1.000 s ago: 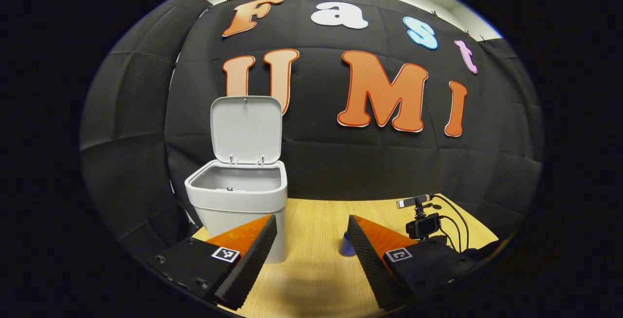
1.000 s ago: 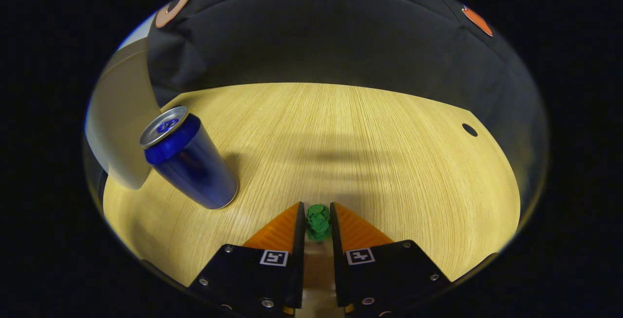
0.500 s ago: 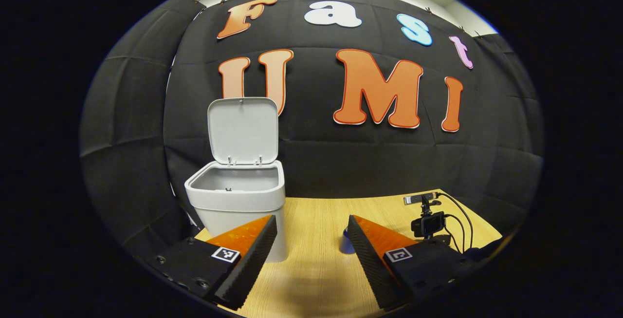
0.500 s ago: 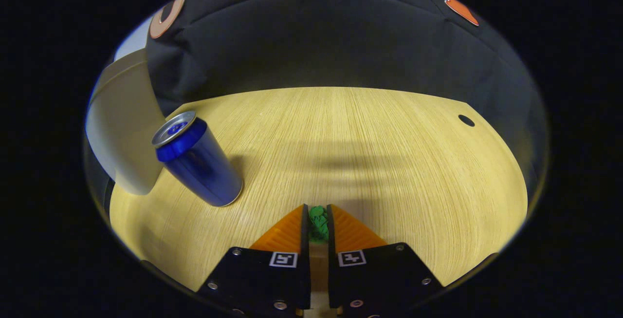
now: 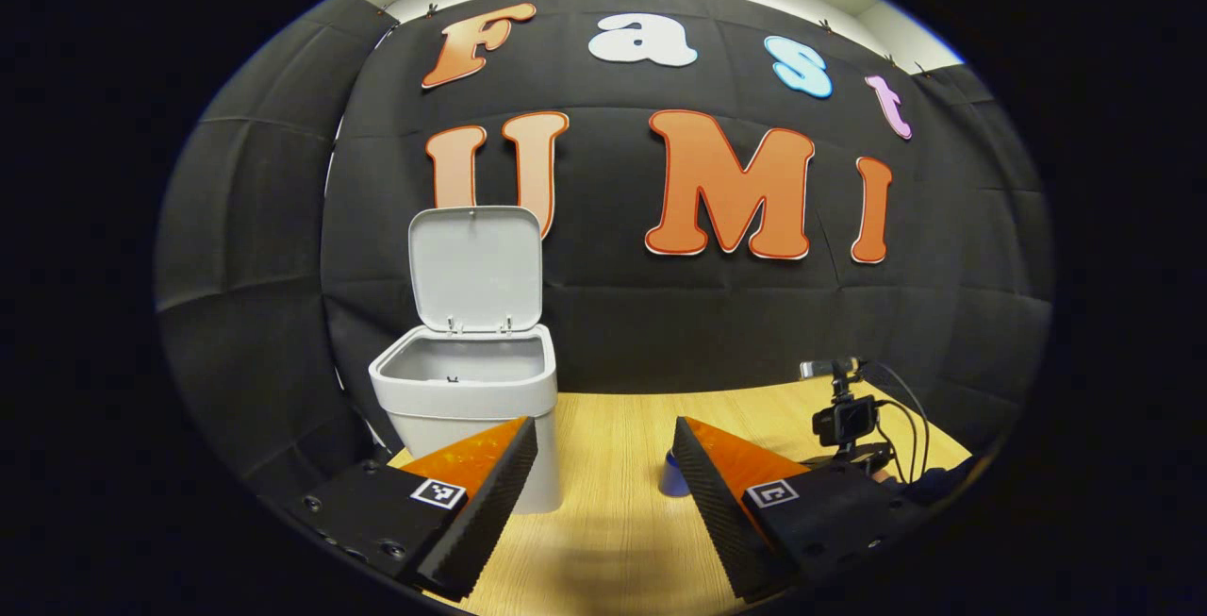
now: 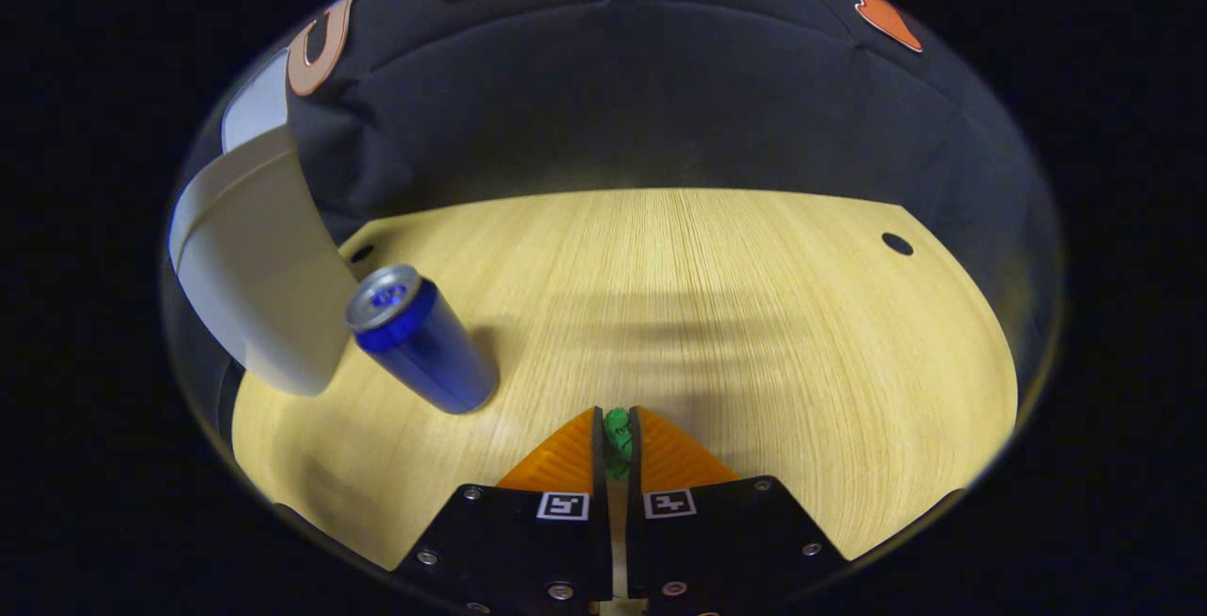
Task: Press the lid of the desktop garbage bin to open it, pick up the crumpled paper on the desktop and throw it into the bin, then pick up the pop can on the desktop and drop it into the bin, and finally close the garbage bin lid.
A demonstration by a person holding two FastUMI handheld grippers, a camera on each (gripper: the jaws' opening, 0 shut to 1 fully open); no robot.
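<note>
The right hand-held gripper (image 6: 618, 437) pinches the crumpled paper (image 6: 618, 435), a small green wad, between its two fingers, which are pressed nearly together on it over the wooden counter (image 6: 717, 295). Only a sliver of paper shows at the very tips, so the hold looks shallow, and a jolt on the way to the bin could let the wad slip out and roll across the counter.

In the right gripper view the pop can (image 6: 420, 341) stands upright at about 10 o'clock from the fingertips, just beside the pale wall of the garbage bin (image 6: 259, 276), which lies farther out in the same direction. The straight path to the bin therefore passes over or close by the can. Carried low, the gripper could clip the can's rim and knock it over, and a toppled can may roll away and make the later pick harder.

In the left gripper view the bin (image 5: 467, 380) sits at 11 o'clock with its lid (image 5: 476, 267) standing upright at the back of the opening. A high swing could knock that lid forward and shut it early. The left hand-held gripper (image 5: 603, 474) hangs spread wide and empty near the bin, where it might crowd the drop.
</note>
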